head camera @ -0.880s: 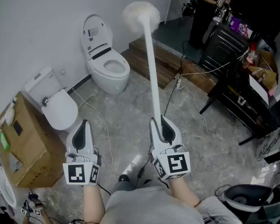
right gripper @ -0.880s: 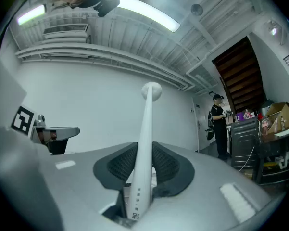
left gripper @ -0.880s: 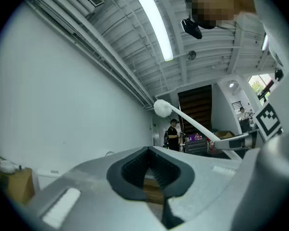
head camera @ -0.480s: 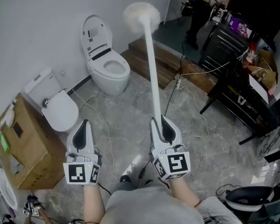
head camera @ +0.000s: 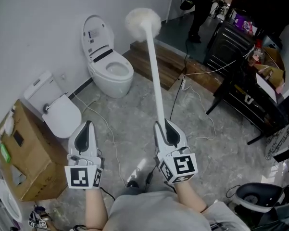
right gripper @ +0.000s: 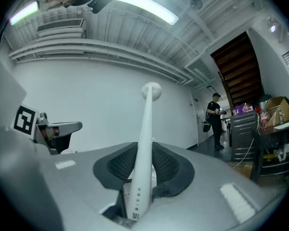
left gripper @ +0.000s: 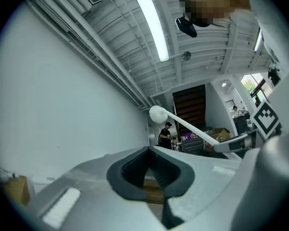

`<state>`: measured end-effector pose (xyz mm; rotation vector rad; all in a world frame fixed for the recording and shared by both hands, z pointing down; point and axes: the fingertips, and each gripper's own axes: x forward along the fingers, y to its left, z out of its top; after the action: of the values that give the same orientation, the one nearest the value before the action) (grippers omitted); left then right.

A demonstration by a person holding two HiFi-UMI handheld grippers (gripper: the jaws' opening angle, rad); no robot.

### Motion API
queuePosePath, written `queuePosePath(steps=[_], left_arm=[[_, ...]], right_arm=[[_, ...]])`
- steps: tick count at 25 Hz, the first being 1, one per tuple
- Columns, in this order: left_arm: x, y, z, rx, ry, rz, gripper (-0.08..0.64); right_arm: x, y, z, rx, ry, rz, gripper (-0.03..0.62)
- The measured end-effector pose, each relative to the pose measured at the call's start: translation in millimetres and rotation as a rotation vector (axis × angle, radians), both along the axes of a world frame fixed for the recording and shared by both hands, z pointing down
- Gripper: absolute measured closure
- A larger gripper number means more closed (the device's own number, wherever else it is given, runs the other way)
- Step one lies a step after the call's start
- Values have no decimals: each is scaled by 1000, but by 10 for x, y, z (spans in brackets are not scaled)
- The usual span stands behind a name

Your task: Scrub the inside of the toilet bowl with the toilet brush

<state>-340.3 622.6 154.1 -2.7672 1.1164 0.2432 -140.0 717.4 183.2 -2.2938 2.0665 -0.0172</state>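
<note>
My right gripper is shut on the white handle of the toilet brush, which rises steeply with its fluffy white head up in the air. In the right gripper view the handle runs up between the jaws to the head. The white toilet with its lid raised stands against the wall, far ahead of both grippers. My left gripper is shut and holds nothing; its view shows the jaws pressed together and the brush off to the right.
A second white toilet with shut lid stands beside a cardboard box at left. Cables trail over the grey floor. A wooden step, dark shelving and a person are at the back right.
The brush head has drifted slightly left and up in the head view as the view shifted. Both grippers keep their hold and spacing.
</note>
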Motion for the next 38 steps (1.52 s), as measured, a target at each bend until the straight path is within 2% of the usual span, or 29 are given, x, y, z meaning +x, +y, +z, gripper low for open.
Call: queuePosePath(steps=[12,18,26,38], left_arm=[[64,-274,41,-17,17,52,560],[150,-522,18,-5,24,35,560],[303,-1194,28,4,28,-25,560],[902,-2355,-124,18,37,-79,560]], right_arm=[[-57,-187,209,-78,-30,10,494],[95,-444,221,-86,-31,9,494],[361,-1227,294,-85,-49,-35,494],[1031,-2592,158,-79,-34,-105,493]])
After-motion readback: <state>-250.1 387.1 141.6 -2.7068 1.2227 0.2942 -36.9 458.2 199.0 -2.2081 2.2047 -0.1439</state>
